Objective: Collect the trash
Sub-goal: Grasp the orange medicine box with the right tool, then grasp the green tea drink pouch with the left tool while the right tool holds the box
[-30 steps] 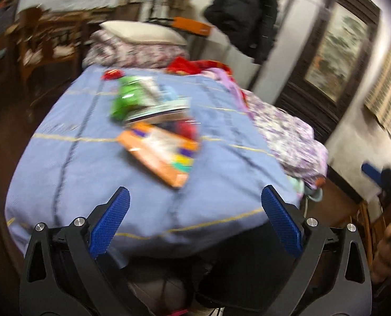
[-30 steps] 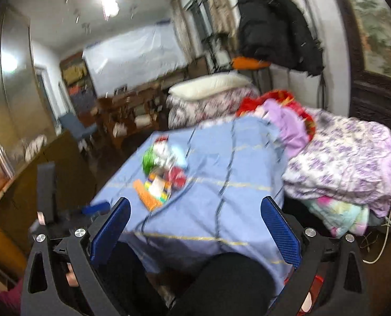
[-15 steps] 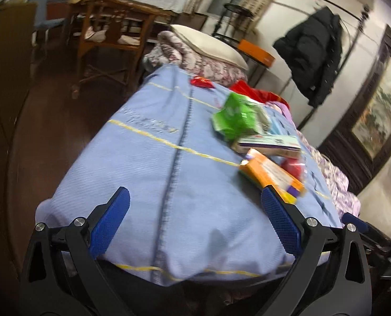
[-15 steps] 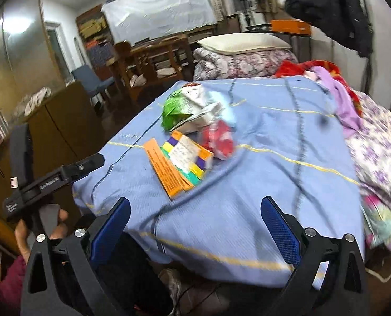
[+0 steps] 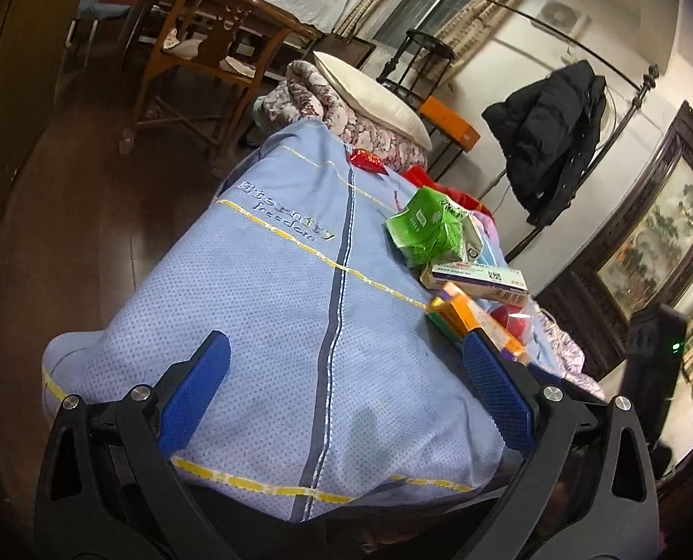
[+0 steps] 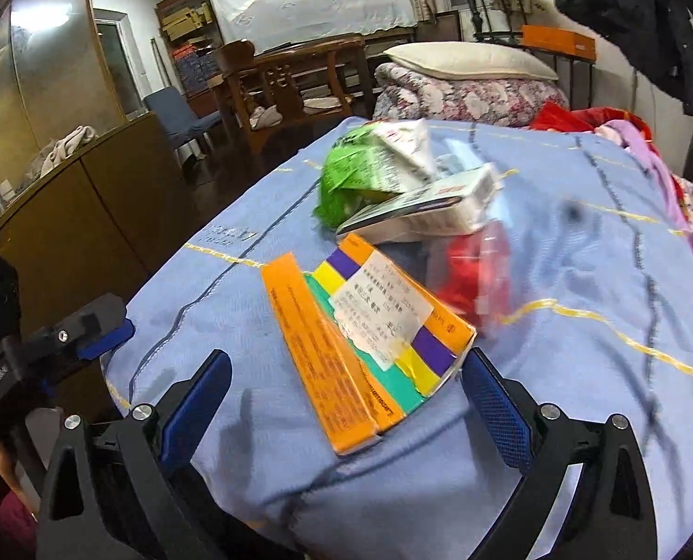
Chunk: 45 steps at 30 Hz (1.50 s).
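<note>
A pile of trash lies on a blue quilted bed cover (image 5: 276,308) (image 6: 580,289). An orange carton with coloured stripes and a white label (image 6: 370,331) (image 5: 468,317) is nearest. Behind it lie a white box (image 6: 440,207) (image 5: 477,277), a green packet (image 6: 351,177) (image 5: 426,228) and something red in clear plastic (image 6: 472,270) (image 5: 510,315). A red wrapper (image 5: 367,161) sits at the far end. My right gripper (image 6: 344,413) is open, low over the cover with the carton's near end between its fingers. My left gripper (image 5: 344,392) is open over bare cover, left of the pile.
A pillow and floral quilts (image 5: 360,107) are stacked at the bed's head. A wooden chair (image 5: 197,46) stands on the dark floor to the left. A black coat (image 5: 547,130) hangs at the back. A wooden cabinet (image 6: 80,214) flanks the bed.
My right gripper has moved forward and down, so the orange carton now sits between its fingers. My left gripper has swung left and closer to the cover. Both stay open.
</note>
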### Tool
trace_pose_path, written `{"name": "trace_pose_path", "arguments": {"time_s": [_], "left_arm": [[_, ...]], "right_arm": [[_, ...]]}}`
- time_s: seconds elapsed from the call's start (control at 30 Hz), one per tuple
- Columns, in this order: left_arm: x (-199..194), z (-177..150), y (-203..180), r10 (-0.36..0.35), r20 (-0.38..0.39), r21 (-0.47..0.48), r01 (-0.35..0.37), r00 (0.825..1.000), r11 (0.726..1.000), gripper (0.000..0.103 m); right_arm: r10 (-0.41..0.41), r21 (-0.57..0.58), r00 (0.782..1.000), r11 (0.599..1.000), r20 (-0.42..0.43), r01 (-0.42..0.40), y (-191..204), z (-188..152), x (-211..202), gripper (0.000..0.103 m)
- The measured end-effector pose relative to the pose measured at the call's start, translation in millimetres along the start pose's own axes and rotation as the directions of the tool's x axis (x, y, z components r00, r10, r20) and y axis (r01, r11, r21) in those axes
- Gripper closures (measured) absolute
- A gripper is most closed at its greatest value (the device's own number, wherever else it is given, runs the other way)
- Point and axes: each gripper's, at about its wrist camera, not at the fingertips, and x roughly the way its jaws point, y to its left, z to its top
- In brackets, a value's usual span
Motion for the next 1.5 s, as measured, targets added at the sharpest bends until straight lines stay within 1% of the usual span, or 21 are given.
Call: {"name": "trace_pose_path", "arguments": {"time_s": [0.1, 0.13, 0.17, 0.27, 0.37, 0.47, 0.7, 0.73, 0.77, 0.8, 0.83, 0.87, 0.9, 1.0, 1.07, 1.17, 1.27, 1.3, 1.37, 1.43, 1.5], "left_arm": [[-3.8, -1.2, -0.4, 0.021, 0.010, 0.004, -0.021, 1.000, 1.000, 0.007], [-2.8, -0.9, -1.0, 0.024, 0.008, 0.004, -0.024, 1.000, 1.000, 0.007], [-2.3, -1.3, -1.0, 0.026, 0.005, 0.006, -0.026, 1.000, 1.000, 0.007], [-0.9, -1.7, -3.1, 0.041, 0.008, 0.015, -0.041, 0.999, 0.999, 0.007], [0.7, -2.7, -6.0, 0.057, 0.008, 0.031, -0.057, 0.998, 0.998, 0.007], [0.3, -2.5, -4.8, 0.047, 0.010, 0.021, -0.047, 0.999, 0.999, 0.007], [0.8, -2.2, -3.2, 0.042, 0.012, 0.017, -0.042, 0.999, 0.999, 0.007], [0.3, -2.0, -2.6, 0.039, 0.013, 0.016, -0.039, 0.999, 0.999, 0.007], [0.3, -2.1, -2.6, 0.037, 0.013, 0.014, -0.037, 0.999, 0.999, 0.007], [0.4, -1.7, -2.6, 0.036, 0.014, 0.014, -0.036, 0.999, 0.999, 0.007], [0.3, -1.5, -2.7, 0.037, 0.014, 0.015, -0.037, 0.999, 0.999, 0.007], [0.3, -1.6, -2.7, 0.038, 0.014, 0.016, -0.038, 0.999, 0.999, 0.007], [0.7, -1.8, -3.4, 0.042, 0.014, 0.020, -0.042, 0.999, 0.999, 0.007], [1.0, -0.9, -4.5, 0.050, 0.015, 0.029, -0.051, 0.999, 0.998, 0.007], [2.0, -1.5, -6.0, 0.060, 0.016, 0.040, -0.061, 0.998, 0.997, 0.007], [5.0, -3.8, -10.9, 0.094, 0.022, 0.078, -0.095, 0.995, 0.992, 0.007], [8.8, -5.8, -16.9, 0.135, 0.019, 0.115, -0.136, 0.991, 0.984, 0.007], [9.5, -6.0, -18.0, 0.141, 0.015, 0.123, -0.141, 0.990, 0.982, 0.007], [11.9, -3.7, -20.0, 0.131, -0.007, 0.132, -0.129, 0.991, 0.983, 0.007], [18.4, 2.8, -25.1, 0.101, -0.042, 0.143, -0.094, 0.994, 0.985, 0.007], [23.4, 13.3, -34.9, 0.098, -0.040, 0.161, -0.090, 0.994, 0.983, 0.007]], "right_arm": [[0.057, -0.051, 0.998, 0.997, -0.007, -0.058, 16.4, -3.3, 4.1, 0.009], [0.052, -0.079, 0.999, 0.996, 0.005, -0.051, 22.8, -6.3, 2.6, 0.009], [0.023, -0.101, 1.000, 0.995, 0.011, -0.021, 26.6, -7.7, 3.4, 0.009], [-0.039, -0.114, 0.999, 0.993, 0.000, 0.039, 26.0, -5.7, 11.6, 0.009], [-0.056, -0.101, 0.998, 0.993, 0.011, 0.056, 23.5, 0.4, 13.7, 0.009], [-0.068, -0.097, 0.998, 0.993, 0.020, 0.069, 22.6, 8.6, 18.1, 0.009], [-0.097, -0.098, 0.995, 0.991, -0.013, 0.096, 30.4, 20.2, 38.2, 0.009], [-0.108, -0.100, 0.994, 0.989, -0.015, 0.106, 32.1, 19.9, 40.6, 0.014], [-0.115, -0.104, 0.993, 0.988, -0.020, 0.113, 32.5, 18.6, 42.9, 0.027], [-0.138, -0.118, 0.990, 0.983, 0.000, 0.137, 34.1, 17.3, 40.8, 0.036], [-0.126, -0.120, 0.992, 0.985, 0.004, 0.125, 35.0, 16.9, 38.9, 0.042], [-0.102, -0.108, 0.995, 0.989, 0.008, 0.103, 33.4, 16.6, 35.1, 0.047], [-0.078, -0.089, 0.997, 0.993, 0.014, 0.079, 30.9, 16.1, 29.4, 0.047], [-0.033, -0.053, 0.997, 0.998, 0.067, 0.037, 24.2, 11.4, -2.3, 0.047], [-0.027, -0.040, 0.995, 0.999, 0.095, 0.031, 20.2, 8.2, -20.7, 0.047], [-0.056, -0.001, 0.987, 0.998, 0.151, 0.057, 6.8, 2.5, -52.9, 0.045], [-0.108, 0.067, 0.975, 0.993, 0.195, 0.097, -15.6, -3.5, -76.1, 0.044], [-0.141, 0.101, 0.969, 0.987, 0.204, 0.122, -26.9, -6.3, -81.6, 0.044], [-0.171, 0.156, 0.963, 0.978, 0.206, 0.140, -43.7, -10.3, -85.4, 0.044], [-0.194, 0.232, 0.959, 0.962, 0.205, 0.145, -66.5, -13.4, -86.2, 0.044], [-0.214, 0.285, 0.955, 0.947, 0.205, 0.151, -82.2, -17.4, -84.2, 0.044]]}}
